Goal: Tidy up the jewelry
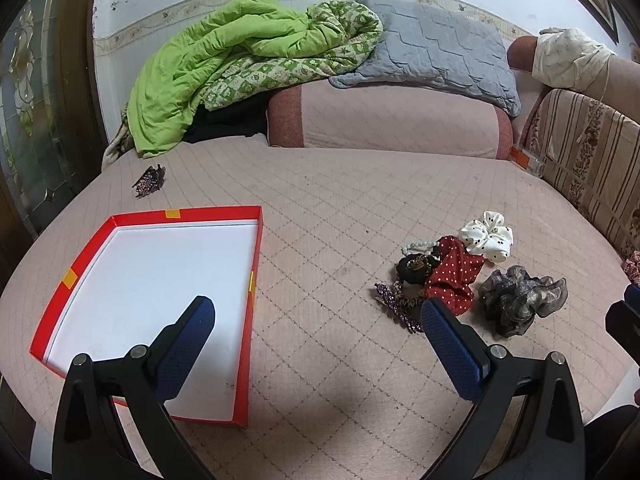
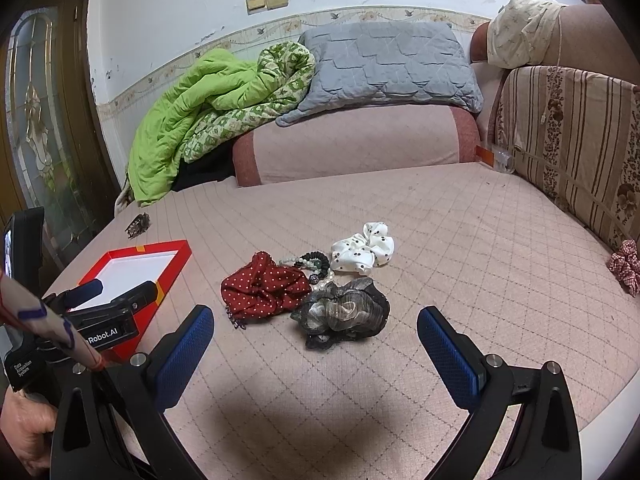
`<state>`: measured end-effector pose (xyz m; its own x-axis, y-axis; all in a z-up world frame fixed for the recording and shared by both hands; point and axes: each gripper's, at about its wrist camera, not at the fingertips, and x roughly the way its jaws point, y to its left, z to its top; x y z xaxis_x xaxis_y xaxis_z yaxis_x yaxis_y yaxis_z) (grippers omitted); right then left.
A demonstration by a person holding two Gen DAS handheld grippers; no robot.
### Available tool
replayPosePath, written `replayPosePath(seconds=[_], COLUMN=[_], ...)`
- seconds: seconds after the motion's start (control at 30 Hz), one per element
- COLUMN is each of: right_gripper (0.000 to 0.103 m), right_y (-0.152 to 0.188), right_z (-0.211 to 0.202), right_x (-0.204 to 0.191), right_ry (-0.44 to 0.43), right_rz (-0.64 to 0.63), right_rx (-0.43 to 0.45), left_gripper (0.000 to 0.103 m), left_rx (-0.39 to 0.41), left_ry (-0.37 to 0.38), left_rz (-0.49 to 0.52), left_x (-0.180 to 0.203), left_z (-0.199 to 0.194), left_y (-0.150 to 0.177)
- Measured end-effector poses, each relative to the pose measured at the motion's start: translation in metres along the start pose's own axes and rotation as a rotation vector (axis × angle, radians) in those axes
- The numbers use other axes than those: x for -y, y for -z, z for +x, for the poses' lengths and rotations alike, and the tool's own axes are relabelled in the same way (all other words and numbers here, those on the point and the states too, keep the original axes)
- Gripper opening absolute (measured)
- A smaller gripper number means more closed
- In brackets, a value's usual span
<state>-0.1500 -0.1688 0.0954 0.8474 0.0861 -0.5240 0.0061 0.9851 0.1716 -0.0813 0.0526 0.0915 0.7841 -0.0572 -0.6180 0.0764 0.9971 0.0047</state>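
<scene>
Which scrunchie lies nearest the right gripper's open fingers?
The grey sheer scrunchie, dead ahead of the right gripper; the red dotted one and white one lie farther.

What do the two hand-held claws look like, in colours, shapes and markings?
Both claws have black angular arms with silver bolts, and two fingers with dark blue, finely textured pads. The right claw matches the left claw. In the right wrist view the left claw's black body carries white lettering ending in "Robot.AI".

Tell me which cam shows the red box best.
Left wrist. The red box is close, its whole white floor visible and bare, only the left gripper finger overlapping. Right wrist shows it smaller, at the left edge, partly hidden by the other gripper's body.
</scene>
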Motion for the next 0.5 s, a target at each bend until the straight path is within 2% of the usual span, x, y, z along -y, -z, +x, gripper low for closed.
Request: replayPosePath(seconds=[0.2, 0.33, 0.5], right_gripper=[0.103, 0.103, 0.103], right_y=[-0.004, -0.007, -0.007], right_z=[0.01, 0.016, 0.018], right_x=[0.015, 0.027, 0.03], right_ry=[0.004, 0.015, 0.008], right_rz=[0.042, 0.072, 0.081], right_rx=[-0.034, -0.042, -0.04], left_gripper=[0.103, 0.103, 0.103], left_rx=[-0.038, -0.1, -0.138], left_ry=[0.033, 0.068, 0.149], left_rz=[-0.012, -0.019, 0.017], left_x=[-0.021, -0.035, -0.02], left_z=[0.014, 0.03, 0.043], left_y=[-0.003, -0.002, 0.002])
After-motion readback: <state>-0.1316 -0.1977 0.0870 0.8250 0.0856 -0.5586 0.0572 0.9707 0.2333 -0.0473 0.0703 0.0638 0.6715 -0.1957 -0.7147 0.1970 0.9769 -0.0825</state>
